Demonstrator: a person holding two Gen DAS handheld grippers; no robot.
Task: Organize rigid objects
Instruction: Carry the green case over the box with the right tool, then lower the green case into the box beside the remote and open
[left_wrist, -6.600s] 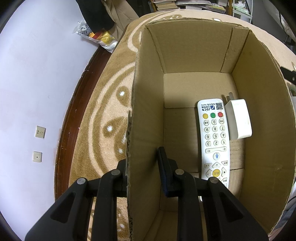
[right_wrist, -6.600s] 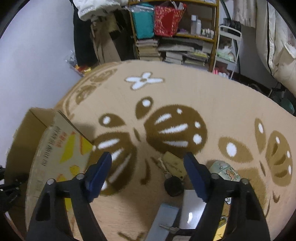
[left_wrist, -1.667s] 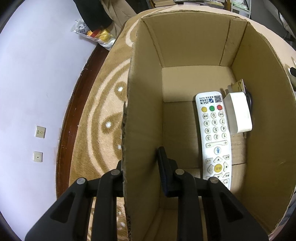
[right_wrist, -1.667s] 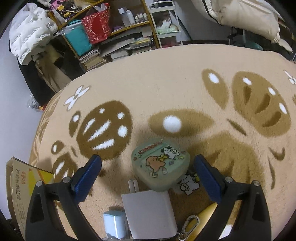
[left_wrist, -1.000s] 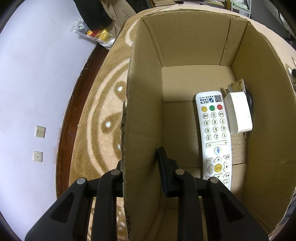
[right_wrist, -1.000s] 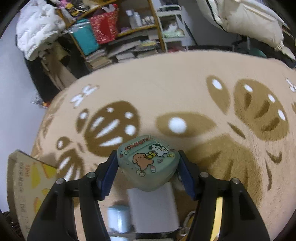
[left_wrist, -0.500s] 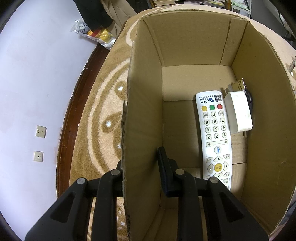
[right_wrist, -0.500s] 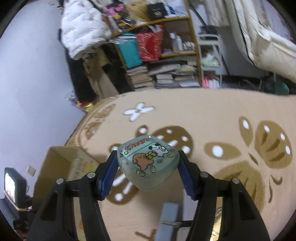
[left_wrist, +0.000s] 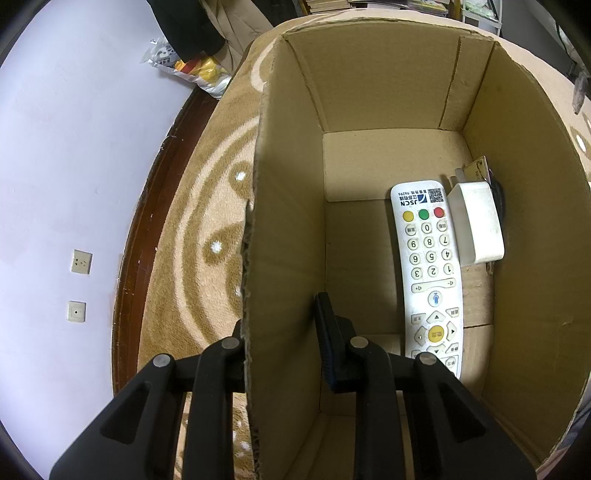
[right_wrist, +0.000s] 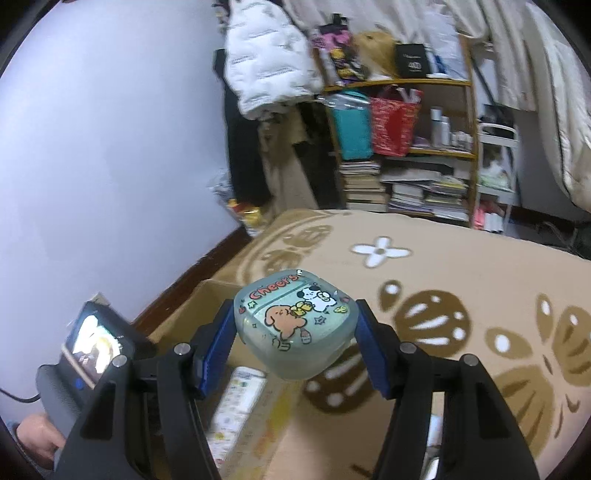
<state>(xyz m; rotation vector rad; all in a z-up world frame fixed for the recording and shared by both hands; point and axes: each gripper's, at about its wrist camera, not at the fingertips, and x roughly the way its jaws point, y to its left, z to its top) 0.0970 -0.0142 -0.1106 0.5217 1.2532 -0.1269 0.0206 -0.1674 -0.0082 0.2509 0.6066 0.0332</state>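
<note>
My left gripper (left_wrist: 280, 332) is shut on the left wall of an open cardboard box (left_wrist: 284, 206), one finger outside and one inside. On the box floor lie a white remote control (left_wrist: 430, 266), a white charger plug (left_wrist: 478, 225) and a small tan item behind it. In the right wrist view my right gripper (right_wrist: 295, 330) is shut on a pale green case (right_wrist: 293, 325) with cartoon dogs and the word "Cheers". It hangs above the cardboard box (right_wrist: 192, 314), where the remote (right_wrist: 236, 402) shows blurred below it.
The box sits on a tan patterned rug (right_wrist: 461, 295) near a white wall (left_wrist: 74, 147) with a dark wood baseboard. Shelves (right_wrist: 406, 147) of books and bags stand at the back. The other hand's gripper, with a lit phone screen (right_wrist: 94, 343), is at lower left.
My right gripper closed on the green case, lifted it off the rug and swung left toward the box. The left gripper and box have not moved.
</note>
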